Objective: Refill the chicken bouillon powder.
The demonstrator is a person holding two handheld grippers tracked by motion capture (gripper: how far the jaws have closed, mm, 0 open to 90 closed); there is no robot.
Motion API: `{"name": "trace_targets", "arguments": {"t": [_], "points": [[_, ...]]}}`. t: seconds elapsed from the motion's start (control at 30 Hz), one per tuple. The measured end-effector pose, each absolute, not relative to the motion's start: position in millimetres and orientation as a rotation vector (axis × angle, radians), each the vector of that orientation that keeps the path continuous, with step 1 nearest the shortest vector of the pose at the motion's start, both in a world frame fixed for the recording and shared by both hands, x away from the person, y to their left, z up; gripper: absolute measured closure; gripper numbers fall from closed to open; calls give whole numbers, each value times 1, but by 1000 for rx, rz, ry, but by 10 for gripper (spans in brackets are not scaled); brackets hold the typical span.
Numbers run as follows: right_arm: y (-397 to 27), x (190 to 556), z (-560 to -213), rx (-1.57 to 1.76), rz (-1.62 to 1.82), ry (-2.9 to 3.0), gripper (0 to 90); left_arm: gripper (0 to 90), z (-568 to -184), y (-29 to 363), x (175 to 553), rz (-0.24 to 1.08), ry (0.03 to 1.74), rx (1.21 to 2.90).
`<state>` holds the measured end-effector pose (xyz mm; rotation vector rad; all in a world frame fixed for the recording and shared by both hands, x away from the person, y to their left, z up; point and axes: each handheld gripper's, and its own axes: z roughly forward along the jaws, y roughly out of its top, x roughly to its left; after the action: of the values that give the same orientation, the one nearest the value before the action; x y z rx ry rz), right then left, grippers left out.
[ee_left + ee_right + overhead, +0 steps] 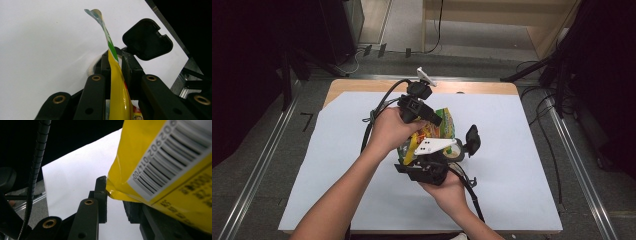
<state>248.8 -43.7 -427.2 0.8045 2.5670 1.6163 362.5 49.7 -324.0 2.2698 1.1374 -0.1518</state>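
White sheet (pixel 512 165) | yellow packet (pixel 443 125); both hand-held grippers clamp it

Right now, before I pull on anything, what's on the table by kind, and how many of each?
Yellow snack bag: 1
Round container with black flip lid: 1
Grippers: 2, the left gripper and the right gripper, both with jaws at the bag
White sheet covering the table: 1
Total: 5
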Motion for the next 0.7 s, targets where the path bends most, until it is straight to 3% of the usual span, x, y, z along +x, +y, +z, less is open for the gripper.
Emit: {"name": "trace_targets", "arguments": {"t": [0.7], "points": [[-43, 244, -432, 783, 1582, 2588, 760, 804, -327, 54, 351, -128, 1096, 2249]]}}
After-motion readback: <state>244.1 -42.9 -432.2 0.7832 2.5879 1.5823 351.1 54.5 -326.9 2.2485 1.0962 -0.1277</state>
